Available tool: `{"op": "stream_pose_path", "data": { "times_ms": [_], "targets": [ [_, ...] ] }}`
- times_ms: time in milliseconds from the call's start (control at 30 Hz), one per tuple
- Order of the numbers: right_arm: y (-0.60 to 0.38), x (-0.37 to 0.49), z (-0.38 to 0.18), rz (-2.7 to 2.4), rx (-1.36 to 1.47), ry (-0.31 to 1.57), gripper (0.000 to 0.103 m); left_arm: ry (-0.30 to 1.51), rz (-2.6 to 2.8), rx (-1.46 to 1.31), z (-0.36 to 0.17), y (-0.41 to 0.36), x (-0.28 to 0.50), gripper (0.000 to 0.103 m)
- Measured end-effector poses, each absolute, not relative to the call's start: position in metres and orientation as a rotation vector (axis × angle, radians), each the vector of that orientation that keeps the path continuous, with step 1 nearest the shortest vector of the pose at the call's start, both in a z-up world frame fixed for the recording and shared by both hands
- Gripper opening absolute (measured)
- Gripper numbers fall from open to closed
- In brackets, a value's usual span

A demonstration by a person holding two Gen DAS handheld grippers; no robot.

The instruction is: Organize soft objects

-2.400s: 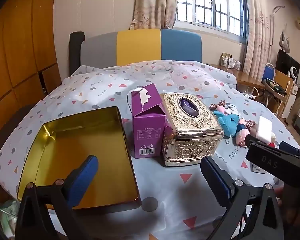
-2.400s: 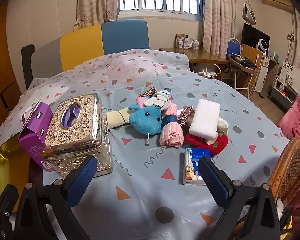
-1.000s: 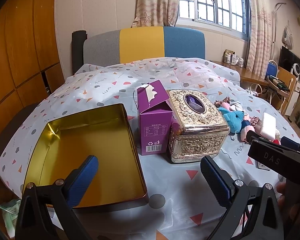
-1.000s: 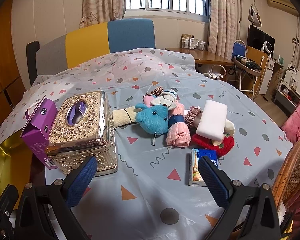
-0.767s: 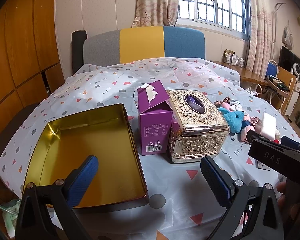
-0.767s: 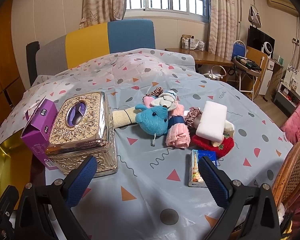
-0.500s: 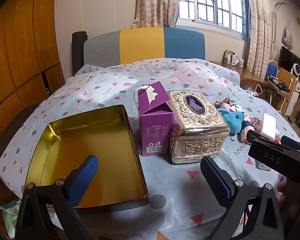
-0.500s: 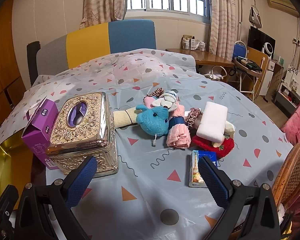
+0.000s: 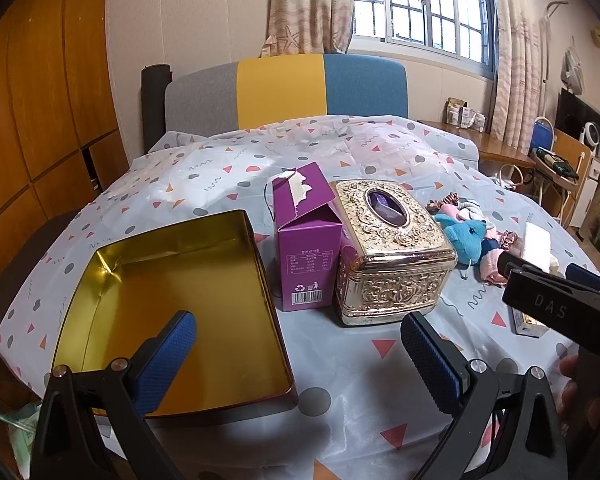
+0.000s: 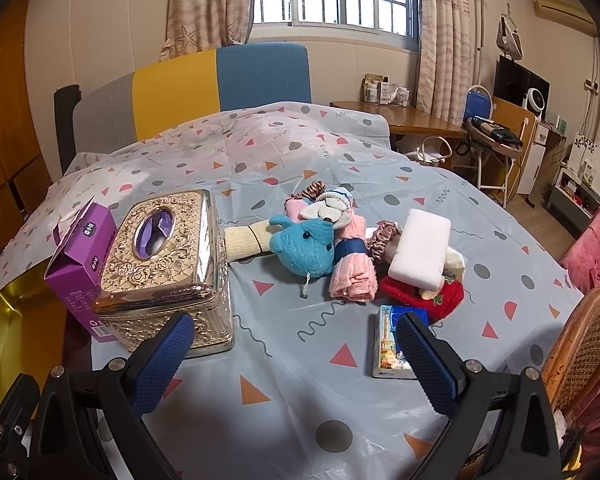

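Note:
A heap of soft things lies mid-table: a blue plush toy (image 10: 304,250), a rolled pink cloth (image 10: 352,272), a white sponge (image 10: 420,250), a red knitted piece (image 10: 420,294), scrunchies and a cream sock (image 10: 242,242). The plush also shows in the left wrist view (image 9: 466,236). An open gold tin (image 9: 172,300) lies at the left. My left gripper (image 9: 298,354) is open and empty above the tin's near right corner. My right gripper (image 10: 294,360) is open and empty, short of the heap.
A purple carton (image 9: 306,236) and an ornate gold tissue box (image 9: 390,250) stand between tin and heap. A small picture card box (image 10: 396,340) lies near my right gripper. A wicker chair (image 10: 588,344) is at the right edge. A sofa back (image 9: 284,98) is behind the table.
Both views have shifted only slightly; the grippers stay open and nothing on the table has moved.

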State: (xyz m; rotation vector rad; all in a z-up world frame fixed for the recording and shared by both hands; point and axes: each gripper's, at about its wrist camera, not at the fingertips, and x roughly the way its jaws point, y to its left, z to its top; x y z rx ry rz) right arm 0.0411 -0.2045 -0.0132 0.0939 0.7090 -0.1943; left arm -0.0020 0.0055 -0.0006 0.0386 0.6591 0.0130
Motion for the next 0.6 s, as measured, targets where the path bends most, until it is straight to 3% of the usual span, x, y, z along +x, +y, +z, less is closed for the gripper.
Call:
{"op": "stream_pose_path", "data": {
  "times_ms": [600],
  "targets": [
    [-0.228, 0.039, -0.008, -0.241, 0.116, 0.686, 0.103, 0.666, -0.017, 0.066, -0.002, -0.008, -0.003, 0.103]
  ]
}}
